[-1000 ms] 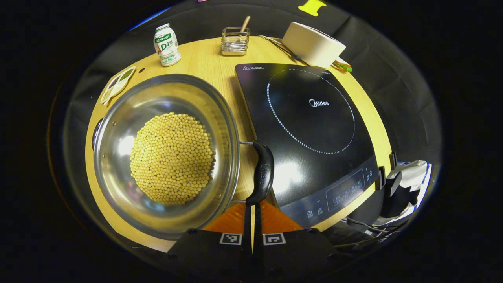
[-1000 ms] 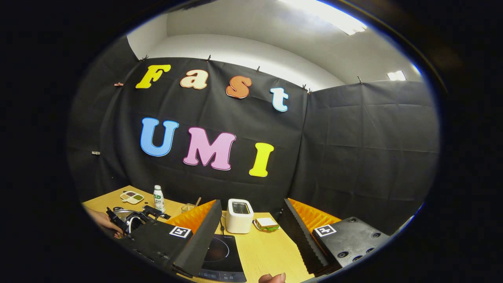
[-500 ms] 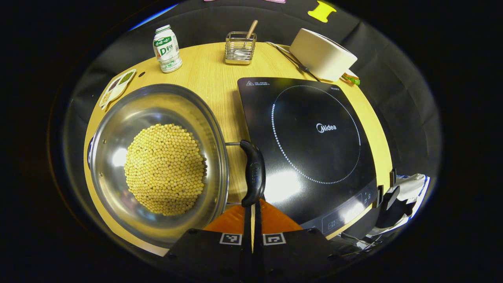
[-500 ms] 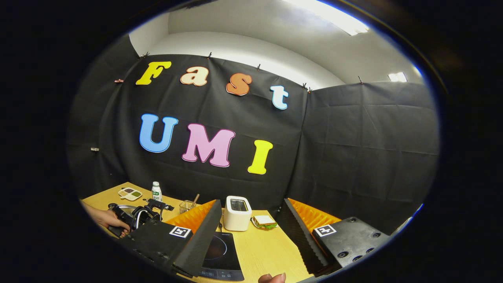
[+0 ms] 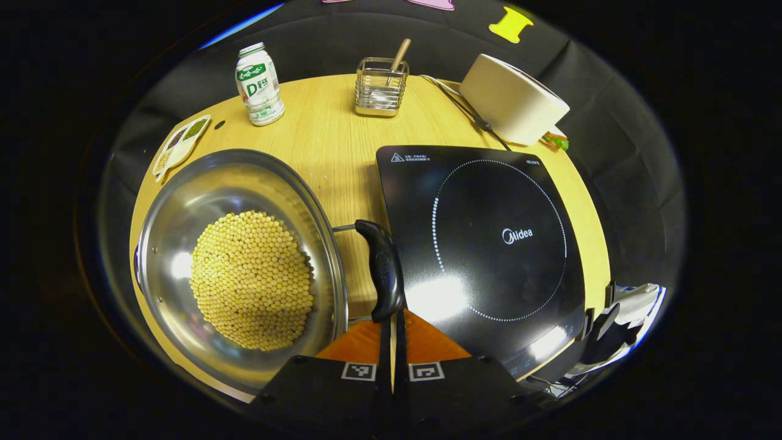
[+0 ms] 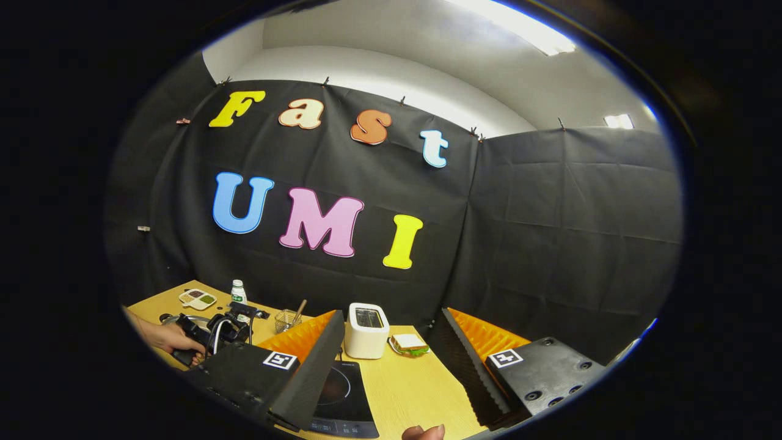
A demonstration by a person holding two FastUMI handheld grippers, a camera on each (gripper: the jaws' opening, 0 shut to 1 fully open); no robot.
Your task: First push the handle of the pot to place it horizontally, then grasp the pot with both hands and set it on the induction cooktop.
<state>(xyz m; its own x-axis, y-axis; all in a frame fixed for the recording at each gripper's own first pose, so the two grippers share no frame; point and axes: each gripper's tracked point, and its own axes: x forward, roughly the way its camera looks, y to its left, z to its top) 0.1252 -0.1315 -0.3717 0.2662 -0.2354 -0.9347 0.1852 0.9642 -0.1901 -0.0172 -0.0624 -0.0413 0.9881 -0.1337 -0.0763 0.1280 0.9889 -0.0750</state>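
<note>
The table (image 5: 330,131) holds everything, and in the left gripper view it sits lower in the picture than it did a moment ago, so more of its far side shows. That tells me the left gripper (image 5: 394,333) has pulled back toward the near edge. The induction cooktop (image 5: 489,244) lies flat on the right side of the table with nothing on it. The pot (image 5: 238,269), with a heap of yellow beans (image 5: 252,280) in it, stands just beside the cooktop on the left. It has not been lifted.

The pot's black handle (image 5: 382,269) points toward the cooktop and looks nearly level. The left gripper's fingers are pressed together with no gap, and their tips are right at the near end of the handle. I think the push on the handle is almost done.

The right gripper (image 6: 391,366) is held up high, well apart from the pot, with its fingers spread wide and nothing between them. It would need to come down before both can grab the pot.
</note>
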